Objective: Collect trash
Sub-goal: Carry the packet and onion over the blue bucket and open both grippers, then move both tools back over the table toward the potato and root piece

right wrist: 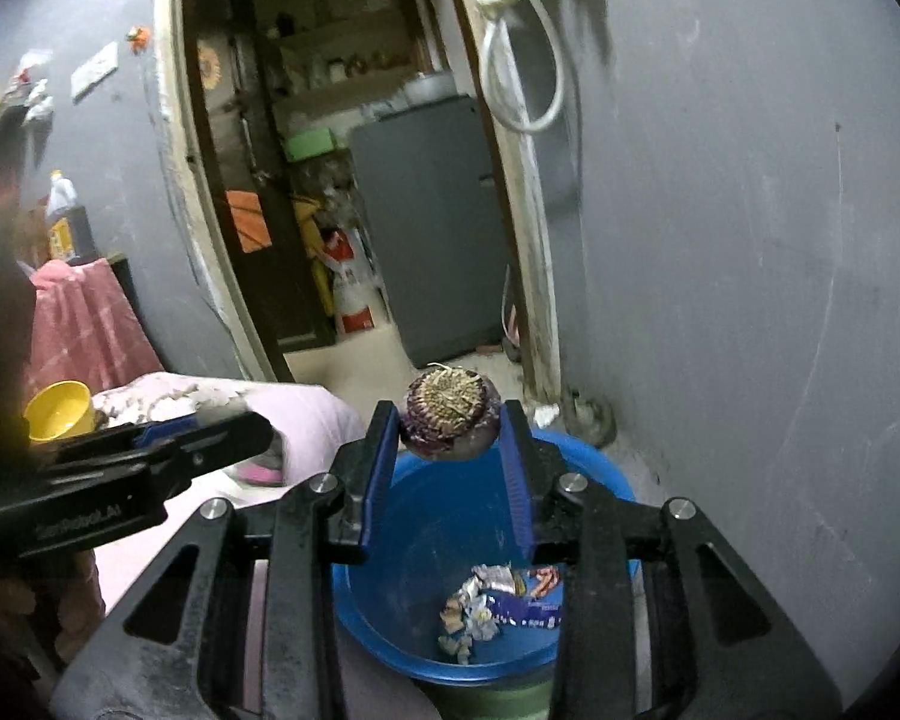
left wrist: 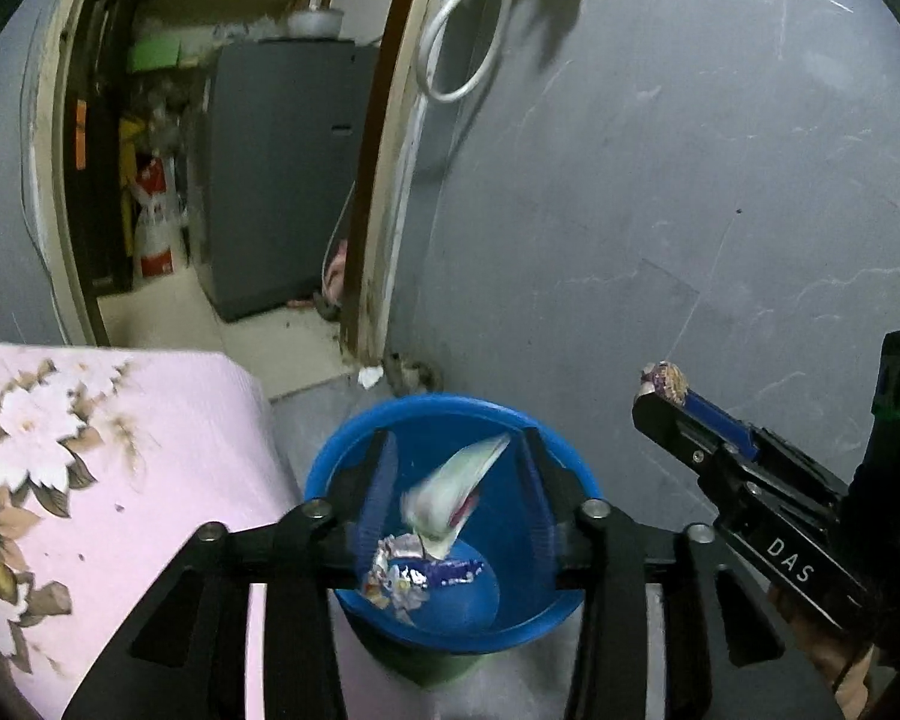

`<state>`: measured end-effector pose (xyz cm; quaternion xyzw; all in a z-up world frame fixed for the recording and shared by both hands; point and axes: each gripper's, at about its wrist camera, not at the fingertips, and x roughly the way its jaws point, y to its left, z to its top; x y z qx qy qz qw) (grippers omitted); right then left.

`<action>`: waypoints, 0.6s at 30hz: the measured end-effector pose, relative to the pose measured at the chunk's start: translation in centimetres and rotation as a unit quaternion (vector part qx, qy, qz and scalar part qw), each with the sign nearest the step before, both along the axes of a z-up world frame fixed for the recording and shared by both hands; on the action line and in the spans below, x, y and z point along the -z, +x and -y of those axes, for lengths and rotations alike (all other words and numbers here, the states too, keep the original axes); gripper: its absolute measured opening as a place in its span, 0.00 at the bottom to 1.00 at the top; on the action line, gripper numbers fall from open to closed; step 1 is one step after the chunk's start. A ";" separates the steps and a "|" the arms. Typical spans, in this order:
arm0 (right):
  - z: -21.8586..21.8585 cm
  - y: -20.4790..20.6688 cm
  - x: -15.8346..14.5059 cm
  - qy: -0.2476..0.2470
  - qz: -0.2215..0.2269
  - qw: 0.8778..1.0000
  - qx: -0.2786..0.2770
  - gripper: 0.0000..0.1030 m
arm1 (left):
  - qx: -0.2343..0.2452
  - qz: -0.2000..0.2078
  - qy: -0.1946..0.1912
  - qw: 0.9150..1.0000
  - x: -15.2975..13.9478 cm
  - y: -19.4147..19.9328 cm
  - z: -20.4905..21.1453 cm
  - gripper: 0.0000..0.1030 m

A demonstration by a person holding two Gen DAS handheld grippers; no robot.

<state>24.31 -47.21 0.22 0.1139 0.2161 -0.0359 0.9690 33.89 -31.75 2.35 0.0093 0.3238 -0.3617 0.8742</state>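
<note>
The white wrapper is blurred, loose between the parted jaws of the left gripper, touching neither pad, over the one blue bin. The right gripper clamps one round onion piece above the bin's rim at 12 o'clock. Crumpled wrappers lie inside; their number is unclear.

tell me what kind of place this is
Probably a lived-in home: a floral bedsheet beside a blue bin of wrappers, and a doorway to a storeroom or kitchen with a grey fridge and cluttered shelves.
</note>
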 end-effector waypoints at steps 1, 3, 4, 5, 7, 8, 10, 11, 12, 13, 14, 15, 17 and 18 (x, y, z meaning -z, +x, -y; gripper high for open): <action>0.2 0.2 0.3 0.003 -0.005 1.000 0.002 0.59 | -0.002 -0.006 0.000 1.000 0.4 0.3 0.1 0.43; 0.7 0.8 0.9 0.009 -0.017 1.000 0.005 0.59 | -0.007 -0.017 -0.001 1.000 1.1 0.7 0.2 0.47; 0.8 0.9 1.2 0.011 -0.021 1.000 0.006 0.62 | -0.010 -0.022 0.000 1.000 1.4 1.0 0.2 0.47; 0.9 1.1 1.5 0.014 -0.026 1.000 0.008 0.65 | -0.012 -0.023 0.001 1.000 1.6 1.1 0.1 0.47; 1.1 1.3 1.9 0.018 -0.032 0.999 0.011 0.68 | -0.018 -0.022 0.005 1.000 1.9 0.9 0.0 0.48; 1.1 1.3 2.0 0.019 -0.033 0.999 0.011 0.69 | -0.019 -0.020 0.006 1.000 2.0 0.9 -0.1 0.48; 1.1 1.3 2.0 0.021 -0.034 0.999 0.012 0.69 | -0.024 -0.015 0.007 1.000 1.9 0.8 -0.4 0.50; 1.1 1.3 2.0 0.022 -0.033 0.999 0.012 0.70 | -0.025 -0.013 0.006 1.000 1.7 0.8 -0.6 0.51; 1.0 1.3 1.9 0.022 -0.032 0.999 0.011 0.70 | -0.027 -0.010 0.004 1.000 1.6 0.7 -0.8 0.51; 0.9 1.2 1.8 0.021 -0.031 0.999 0.011 0.70 | -0.027 -0.008 0.003 1.000 1.5 0.4 -1.0 0.51; 0.8 1.1 1.8 0.020 -0.030 0.999 0.011 0.70 | -0.028 -0.006 0.003 1.000 1.4 0.3 -1.1 0.51; 0.7 1.0 1.6 0.020 -0.028 0.999 0.011 0.71 | -0.029 -0.003 0.002 1.000 1.3 0.1 -1.3 0.52; 0.4 0.7 1.2 0.017 -0.024 1.000 0.010 0.71 | -0.031 0.001 -0.001 1.000 0.9 -0.2 -1.6 0.52; 0.2 0.7 1.0 0.016 -0.022 1.000 0.010 0.72 | -0.032 0.005 -0.002 0.999 0.7 -0.4 -1.9 0.52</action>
